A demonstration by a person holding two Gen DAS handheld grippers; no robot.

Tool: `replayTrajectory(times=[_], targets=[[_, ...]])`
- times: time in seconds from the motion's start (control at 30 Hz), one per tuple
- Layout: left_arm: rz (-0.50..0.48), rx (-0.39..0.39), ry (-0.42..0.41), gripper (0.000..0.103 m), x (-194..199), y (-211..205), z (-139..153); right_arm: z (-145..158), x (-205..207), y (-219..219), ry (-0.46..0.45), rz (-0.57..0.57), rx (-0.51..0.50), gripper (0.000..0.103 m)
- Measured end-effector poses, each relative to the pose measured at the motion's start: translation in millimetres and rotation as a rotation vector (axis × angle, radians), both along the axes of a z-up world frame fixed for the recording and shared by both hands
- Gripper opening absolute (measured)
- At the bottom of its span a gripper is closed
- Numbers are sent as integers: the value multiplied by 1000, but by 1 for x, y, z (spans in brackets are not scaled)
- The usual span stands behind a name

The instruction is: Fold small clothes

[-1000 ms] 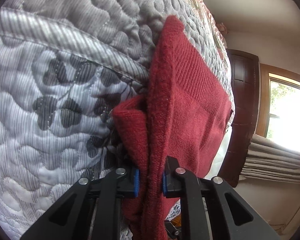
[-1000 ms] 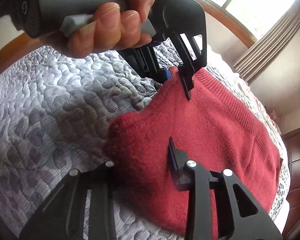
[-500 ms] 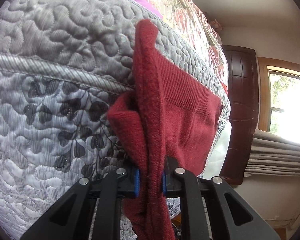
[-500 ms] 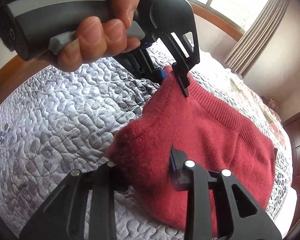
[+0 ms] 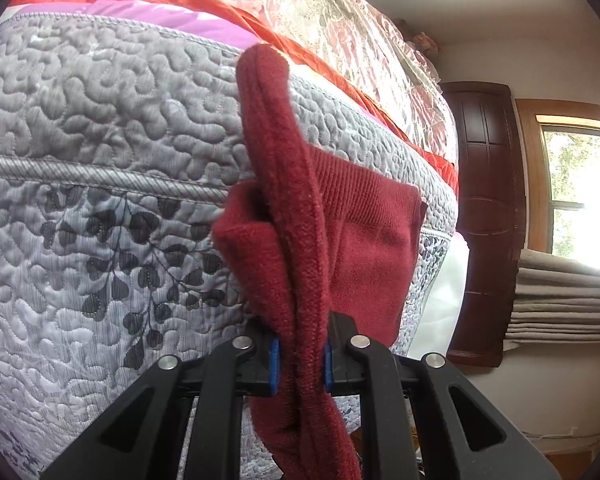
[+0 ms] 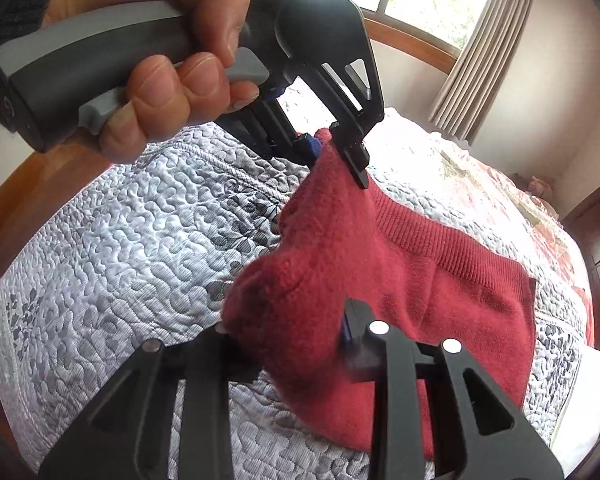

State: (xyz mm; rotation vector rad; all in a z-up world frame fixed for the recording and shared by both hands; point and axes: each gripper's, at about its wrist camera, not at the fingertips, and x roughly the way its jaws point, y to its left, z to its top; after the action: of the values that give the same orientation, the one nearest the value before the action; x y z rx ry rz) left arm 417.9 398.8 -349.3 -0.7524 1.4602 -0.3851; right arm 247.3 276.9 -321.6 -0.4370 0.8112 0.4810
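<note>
1. The quilted grey bedspread [image 6: 112, 240] carries the work; beyond it lie a floral cover and a window.
2. The red knit sweater [image 6: 440, 280] lies partly on the quilt, its ribbed hem toward the far edge and its near edge lifted.
3. The left gripper [image 5: 299, 356] is pinching one raised corner, a person's hand [image 6: 172, 52] squeezing its handle.
4. The right gripper [image 6: 288, 340] holds the other corner bunched between its fingers, apparently clamped.
5. The lifted edge runs between the two grippers; the fold likely goes forward, toward the hem.
</note>
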Motion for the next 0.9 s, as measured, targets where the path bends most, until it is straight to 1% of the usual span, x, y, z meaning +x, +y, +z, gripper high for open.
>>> replayTrajectory(times=[0.2, 0.4, 0.67, 0.9], targets=[[-22, 29, -23, 15, 3, -26, 30, 23, 2, -26, -12, -38, 41, 27], [-40, 54, -36, 15, 6, -53, 52, 39, 4, -53, -8, -77, 83, 27], [-65, 78, -46, 15, 9, -77, 68, 54, 6, -85, -9, -126, 121, 26], [-99, 107, -45, 15, 19, -109, 73, 57, 11, -117, 7, -179, 171, 26]])
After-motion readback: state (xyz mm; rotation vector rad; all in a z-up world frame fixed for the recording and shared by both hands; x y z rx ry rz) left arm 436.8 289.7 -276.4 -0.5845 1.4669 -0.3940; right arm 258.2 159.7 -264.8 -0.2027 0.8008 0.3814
